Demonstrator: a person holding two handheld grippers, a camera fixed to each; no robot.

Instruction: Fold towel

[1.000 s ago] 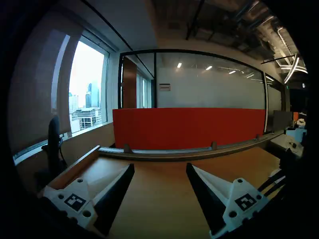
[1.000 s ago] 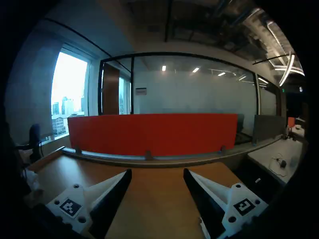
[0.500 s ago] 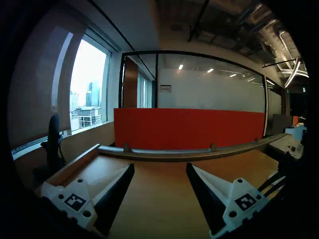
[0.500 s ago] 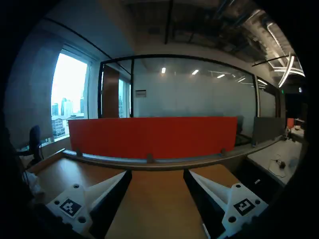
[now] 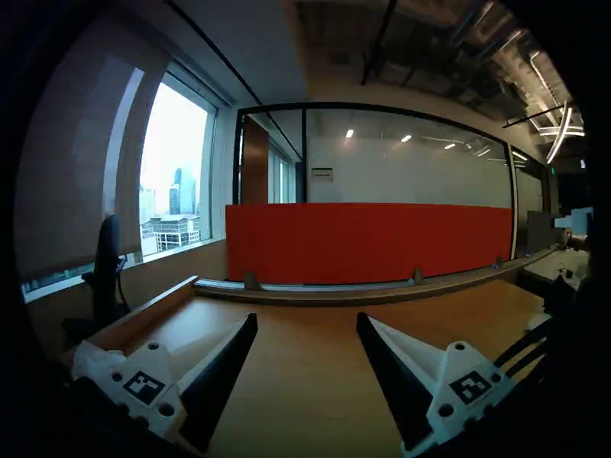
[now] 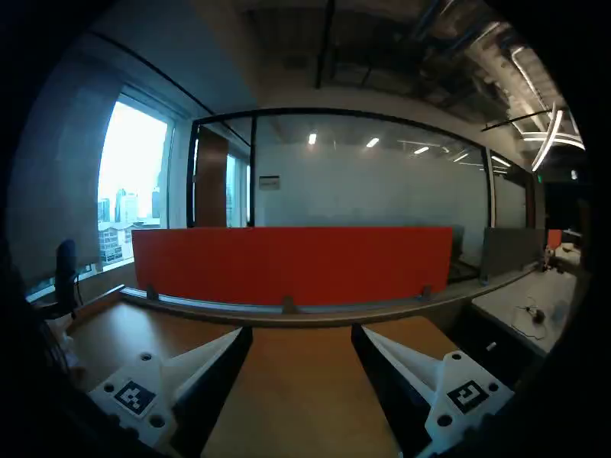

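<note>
My left gripper (image 5: 305,317) hovers open over a bare wooden desk (image 5: 305,382), nothing between its fingers. A crumpled white bit of cloth (image 5: 88,355), possibly the towel, peeks out beside the left finger at the lower left edge. My right gripper (image 6: 300,328) is also open and empty above the same kind of wooden desk (image 6: 302,397). A pale crumpled shape (image 6: 65,347) shows dimly at the far left of the right gripper view; I cannot tell what it is.
A red partition (image 5: 366,243) runs along the desk's far edge, with a glass wall behind it. A dark office chair (image 5: 107,267) stands by the window (image 5: 172,191). To the right is a white neighbouring desk (image 6: 527,301) with small items.
Both views have shifted slightly. The white crumpled bit has come into view at the lower left of the left gripper view. Both grippers stay open.
</note>
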